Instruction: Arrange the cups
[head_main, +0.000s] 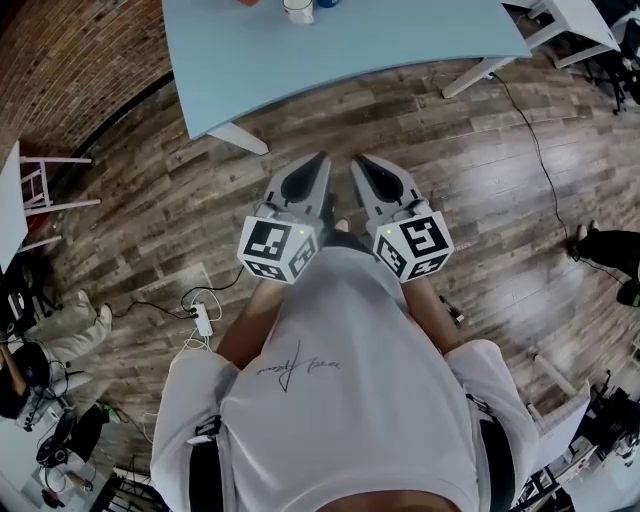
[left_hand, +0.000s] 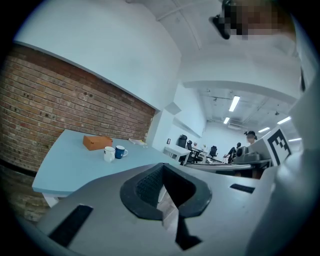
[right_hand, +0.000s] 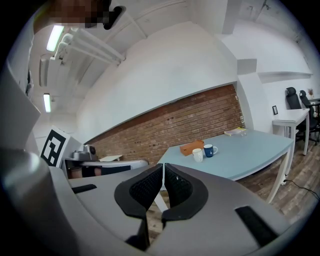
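I hold two grippers, left gripper (head_main: 318, 168) and right gripper (head_main: 364, 170). Both are pressed together on nothing, short of the one light blue table (head_main: 380, 40). On the table stand two cups side by side, a white cup (left_hand: 109, 153) and a blue cup (left_hand: 120, 151), next to one orange box (left_hand: 97, 142). My head view crops the cups at the table's far edge.

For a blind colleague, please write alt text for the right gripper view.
The right gripper, jaws shut and empty, points toward a light blue table holding a white cup, a blue cup and an orange box.
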